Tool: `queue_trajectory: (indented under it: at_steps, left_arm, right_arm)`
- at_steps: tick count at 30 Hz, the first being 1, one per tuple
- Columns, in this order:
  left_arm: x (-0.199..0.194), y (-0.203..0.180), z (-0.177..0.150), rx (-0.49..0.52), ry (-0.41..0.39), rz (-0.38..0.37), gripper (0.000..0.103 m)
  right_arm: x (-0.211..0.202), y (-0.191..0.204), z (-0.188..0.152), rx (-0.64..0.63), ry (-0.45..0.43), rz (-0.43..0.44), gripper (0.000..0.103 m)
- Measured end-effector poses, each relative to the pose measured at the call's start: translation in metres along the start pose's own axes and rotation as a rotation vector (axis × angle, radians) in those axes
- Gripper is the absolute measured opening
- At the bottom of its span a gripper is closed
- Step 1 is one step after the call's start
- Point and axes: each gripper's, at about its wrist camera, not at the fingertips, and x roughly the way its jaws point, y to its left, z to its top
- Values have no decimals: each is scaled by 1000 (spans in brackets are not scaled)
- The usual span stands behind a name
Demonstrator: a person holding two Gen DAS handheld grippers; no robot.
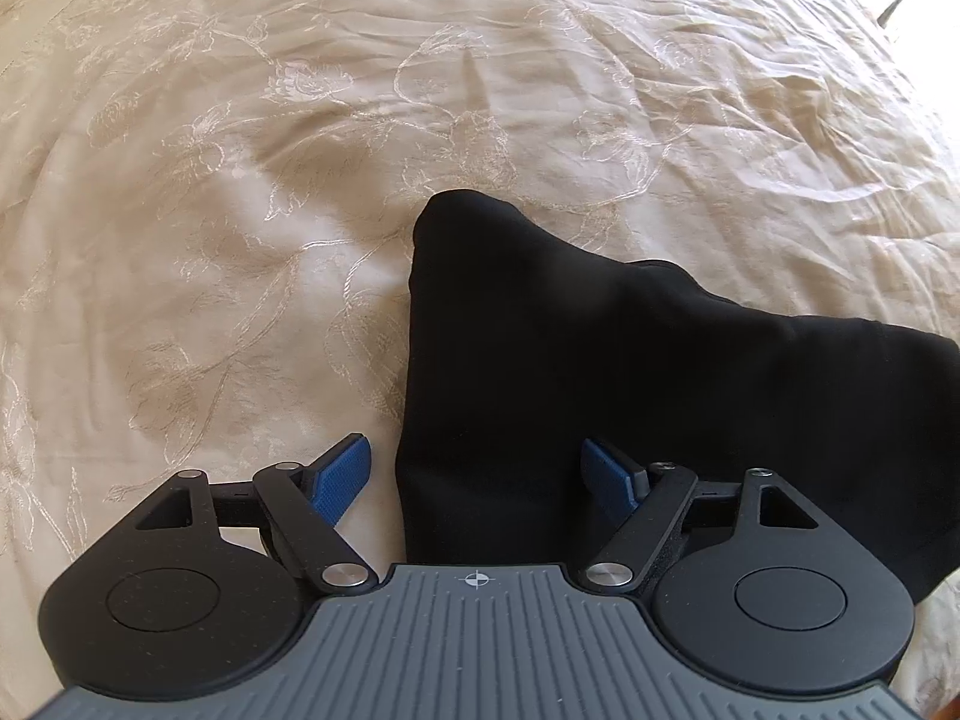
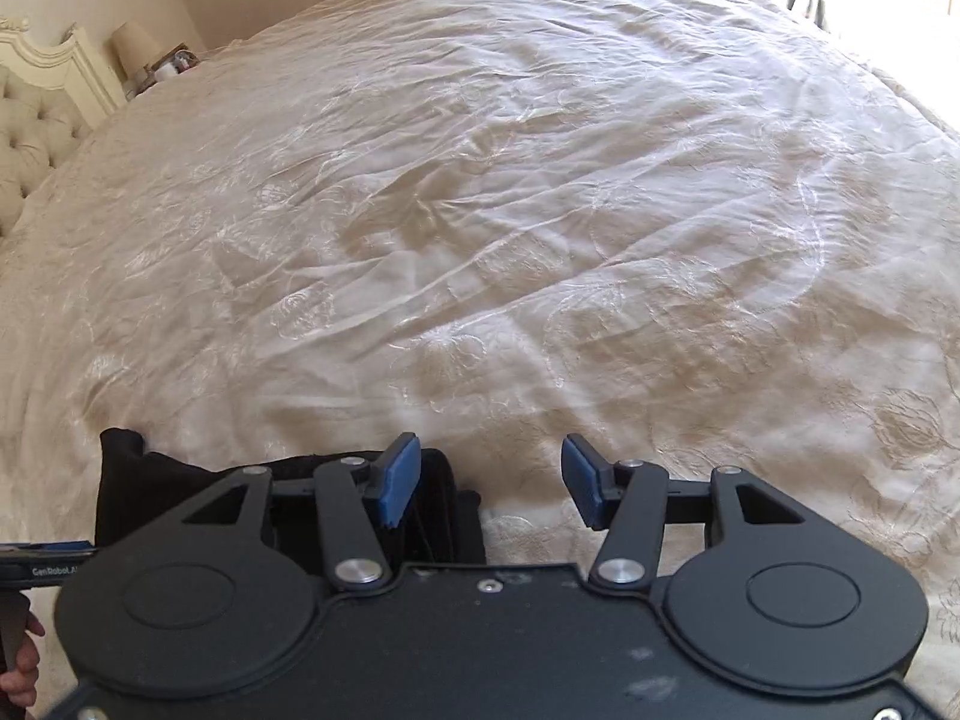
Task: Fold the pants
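The black, soft-fabric pants [image 1: 630, 396] lie in a compact folded bundle on the cream embroidered bedspread [image 1: 240, 180] of the bed, at its near edge. The bundle reads as several layers thick, with one rounded corner pointing away toward the middle of the bed; judged from this, the folding is at or near its end.

The left gripper [image 1: 477, 474] hovers low over the near end of the pants, its blue-padded fingers [image 1: 342, 474] spread wide, one over the bedspread just beside the pants, the other above the dark cloth. It grips nothing. The stance suggests either release or readiness to press the fold flat.

The right gripper [image 2: 489, 480] is held just beside the pants [image 2: 150, 486], on their right, pointing across the bedspread toward the tufted cream headboard [image 2: 30, 120] side. Its fingers stand apart and empty, the left pad [image 2: 399, 477] over the edge of the dark fabric. Contact with the cloth cannot be confirmed for either tool.
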Motion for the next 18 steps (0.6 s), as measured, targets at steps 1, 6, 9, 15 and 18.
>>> queue_trajectory:
  at_steps: [1, 6, 9, 15, 18]
  left_arm:
    - [2, -3, 2, 8, 0, -3, 77]
    - [11, -5, 5, 13, 7, -28, 78]
    - [15, -2, 5, -3, 11, -43, 81]
    - [26, 5, 6, -48, 19, -87, 92]
    - [31, 9, 7, -78, 25, -107, 95]
  right_arm:
    - [3, 3, 0, -9, 15, 31, 56]
    - [40, 14, -14, -22, 186, 68, 57]
    - [55, 10, -27, 10, 244, 68, 59]
    - [62, -6, -33, 94, 260, 113, 64]
    - [71, -16, -34, 155, 278, 154, 69]
